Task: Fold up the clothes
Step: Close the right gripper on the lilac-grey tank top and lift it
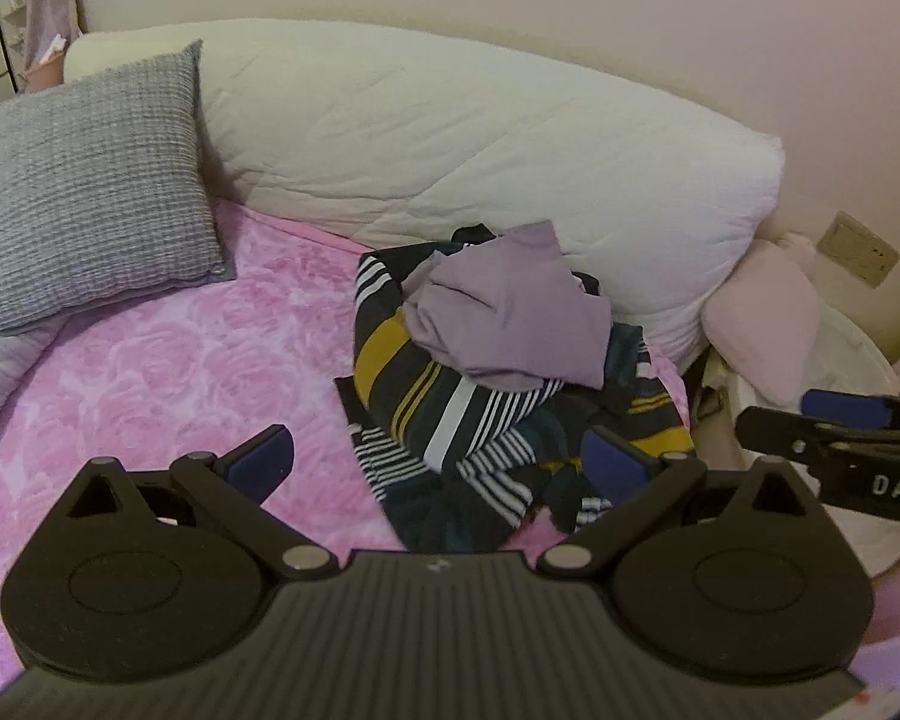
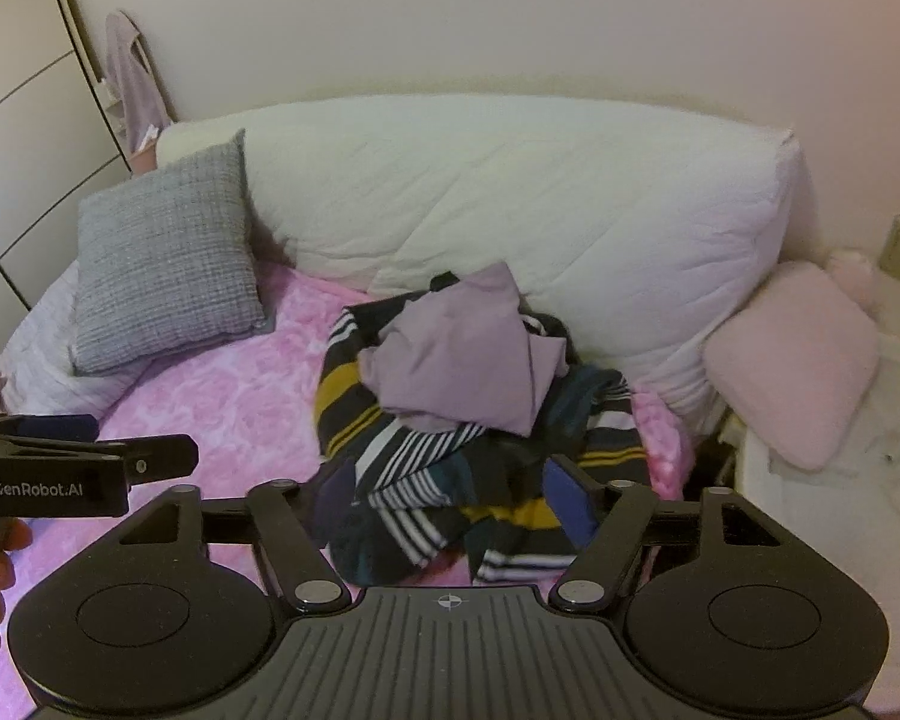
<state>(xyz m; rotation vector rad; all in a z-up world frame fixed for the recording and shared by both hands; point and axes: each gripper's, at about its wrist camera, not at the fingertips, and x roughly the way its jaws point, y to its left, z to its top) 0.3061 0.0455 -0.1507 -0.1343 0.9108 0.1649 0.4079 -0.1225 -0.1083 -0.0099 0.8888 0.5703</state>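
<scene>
A crumpled pile of clothes lies on the pink floral bedspread (image 1: 180, 360): a lilac garment (image 1: 510, 312) (image 2: 462, 360) on top of a dark striped garment (image 1: 438, 414) (image 2: 414, 480) with white and mustard bands. My left gripper (image 1: 438, 462) is open and hovers just short of the pile's near edge, holding nothing. My right gripper (image 2: 450, 504) is open too, its blue pads (image 2: 570, 504) on either side of the striped garment's near edge, above it. Each gripper shows at the side of the other's view.
A large white quilted bolster (image 1: 480, 138) runs along the wall behind the pile. A grey knitted cushion (image 1: 96, 192) leans at the left, a pink cushion (image 2: 792, 360) at the right by a white round basket (image 2: 840, 480). A wardrobe (image 2: 12, 120) stands far left.
</scene>
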